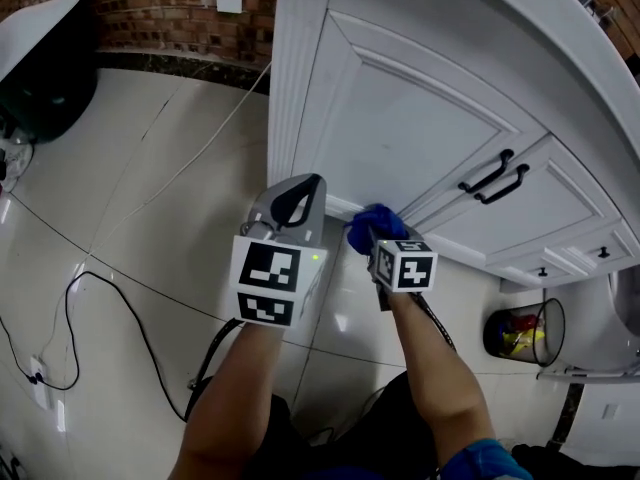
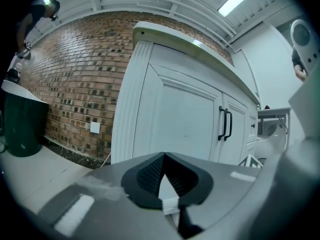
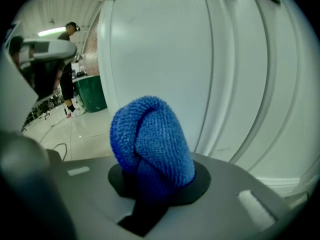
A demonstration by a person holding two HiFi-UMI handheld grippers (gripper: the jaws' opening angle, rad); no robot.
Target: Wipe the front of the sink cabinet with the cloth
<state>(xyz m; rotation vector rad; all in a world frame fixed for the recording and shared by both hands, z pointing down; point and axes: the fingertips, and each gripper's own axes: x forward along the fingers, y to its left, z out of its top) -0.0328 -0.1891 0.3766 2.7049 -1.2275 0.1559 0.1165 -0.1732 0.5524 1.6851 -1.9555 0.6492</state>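
At the far left we count one dark round bin (image 1: 40, 78) standing by the brick wall (image 1: 170, 8), which carries one square white wall plate (image 1: 229, 1), and thin cables (image 1: 100, 280) trail over the glossy pale floor tiles (image 1: 150, 168). Next come the two grippers, each with a marker cube. The left gripper (image 1: 298, 203) has its ribbed black pads pressed together at the tips with nothing between them, and it points at the fluted corner post (image 1: 292, 78) of the white sink cabinet (image 1: 400, 118). The right gripper (image 1: 375, 246) pinches the one cloth (image 1: 372, 223), a blue, knobbly wad bunched into a rounded lump. It sits low at the bottom edge of the smooth panelled left door (we cannot tell whether it is touching or just short of it). Farther right are two curved black bar handles (image 1: 495, 176) side by side, then two small dark knobs (image 1: 543, 271) on the drawers. Nearest the right edge, one wire waste basket (image 1: 525, 333) stands on the floor.
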